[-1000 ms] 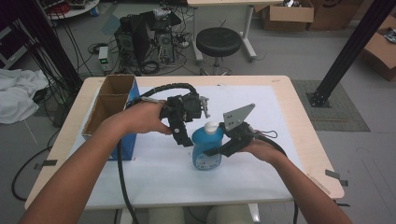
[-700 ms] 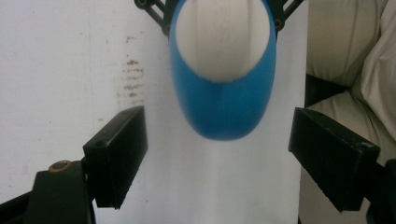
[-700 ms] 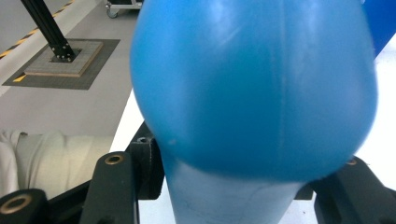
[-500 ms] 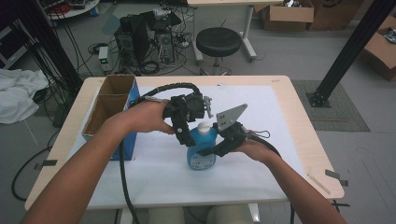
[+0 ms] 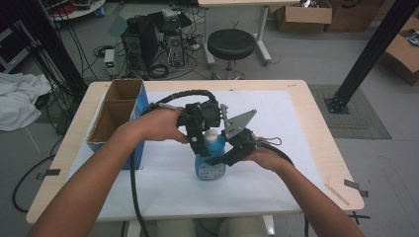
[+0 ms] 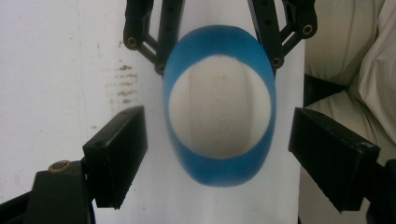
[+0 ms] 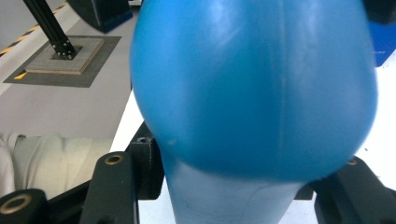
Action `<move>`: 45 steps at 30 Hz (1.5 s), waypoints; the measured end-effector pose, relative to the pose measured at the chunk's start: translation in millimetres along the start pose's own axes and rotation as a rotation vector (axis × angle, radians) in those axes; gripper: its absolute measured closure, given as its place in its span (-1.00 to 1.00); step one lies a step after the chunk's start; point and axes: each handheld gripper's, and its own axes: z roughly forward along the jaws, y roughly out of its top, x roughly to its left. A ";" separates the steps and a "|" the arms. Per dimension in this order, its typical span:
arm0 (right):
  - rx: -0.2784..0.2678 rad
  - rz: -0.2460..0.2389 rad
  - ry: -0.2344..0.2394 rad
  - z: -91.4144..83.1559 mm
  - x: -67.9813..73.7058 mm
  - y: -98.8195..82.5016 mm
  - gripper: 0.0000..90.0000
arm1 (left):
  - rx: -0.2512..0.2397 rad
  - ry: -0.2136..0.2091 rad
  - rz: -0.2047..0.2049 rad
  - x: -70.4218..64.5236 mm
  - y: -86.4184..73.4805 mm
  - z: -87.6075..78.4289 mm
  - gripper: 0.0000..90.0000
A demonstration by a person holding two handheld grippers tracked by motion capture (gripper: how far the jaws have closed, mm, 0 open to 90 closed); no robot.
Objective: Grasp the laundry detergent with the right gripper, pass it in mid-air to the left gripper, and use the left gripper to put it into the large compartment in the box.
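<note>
Bottle (image 5: 210,157) sits mid-frame on the table (image 5: 296,148), shifted left over the last second, your right gripper (image 5: 217,159) clamping its body while your left gripper (image 5: 197,143) hangs spread above its cap, so maybe uncapping comes next.

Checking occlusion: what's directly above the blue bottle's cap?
The left gripper hangs over the blue bottle, jaws open either side of its white cap without touching. The right gripper is clamped on the bottle's body. The cap's top detail is blurred.

The blue bottle (image 7: 254,88) is cut off at the right gripper view's top, its cap unseen.
</note>
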 end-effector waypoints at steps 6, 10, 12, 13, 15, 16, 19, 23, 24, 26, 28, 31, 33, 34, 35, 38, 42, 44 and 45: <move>-0.002 -0.003 -0.005 0.0 -0.1 3.1 -0.03 | 0.002 0.000 -0.007 0.6 0.4 2.4 -0.55; -0.010 0.001 -0.005 -0.4 0.2 4.9 -0.03 | 0.001 0.001 -0.016 1.3 -0.2 6.1 -0.55; -0.008 -0.006 -0.006 -0.1 0.0 5.5 -0.03 | -0.002 -0.002 -0.018 1.7 -0.3 8.4 -0.55; -0.008 -0.006 -0.006 -0.1 0.0 5.5 -0.03 | -0.002 -0.002 -0.018 1.7 -0.3 8.4 -0.54; -0.007 -0.004 -0.005 -0.1 0.4 6.0 -0.03 | 0.000 -0.004 -0.014 2.4 0.1 9.1 -0.54; -0.008 -0.008 -0.006 -0.2 0.1 6.1 -0.03 | -0.001 -0.004 -0.012 2.5 0.3 9.5 -0.54; -0.010 -0.006 -0.008 -1.0 0.2 6.5 -0.03 | -0.004 -0.010 -0.015 2.3 0.5 11.5 -0.54; -0.013 0.001 -0.008 -2.8 0.8 7.7 -0.03 | -0.002 -0.006 -0.004 2.8 1.7 13.6 -0.53; -0.013 0.001 -0.008 -2.8 0.8 7.7 -0.03 | -0.002 -0.006 -0.004 2.8 1.7 13.6 -0.53; -0.018 -0.005 -0.004 -2.4 0.8 8.0 -0.03 | -0.003 -0.015 0.005 3.2 2.1 15.2 -0.53; -0.014 -0.004 -0.003 -2.3 0.9 7.9 -0.03 | -0.003 -0.016 -0.010 2.3 2.0 15.5 -0.52; -0.012 -0.003 -0.003 -1.8 0.9 7.7 -0.03 | -0.010 -0.016 -0.010 2.6 2.0 14.4 -0.48; -0.013 -0.004 -0.004 -1.7 0.8 7.8 -0.03 | -0.010 -0.023 -0.014 2.4 1.6 14.1 -0.47; -0.013 -0.004 -0.004 -1.7 0.8 7.8 -0.03 | -0.009 -0.023 -0.013 2.5 1.6 14.1 -0.47; -0.013 -0.004 -0.004 -1.6 0.8 7.8 -0.03 | -0.013 -0.015 -0.004 3.0 1.4 14.5 -0.46; -0.012 -0.008 -0.004 -1.2 0.6 7.8 -0.03 | -0.011 -0.021 -0.008 2.5 1.3 14.4 -0.44; -0.013 -0.004 -0.003 -0.3 1.1 8.0 -0.03 | -0.010 -0.017 0.000 2.6 1.6 13.9 -0.41; -0.013 -0.005 -0.003 -0.3 1.1 8.1 -0.03 | -0.010 -0.025 -0.007 1.8 1.2 14.4 -0.40; -0.013 -0.005 -0.003 -0.3 1.1 8.1 -0.03 | -0.010 -0.025 -0.007 1.8 1.2 14.4 -0.39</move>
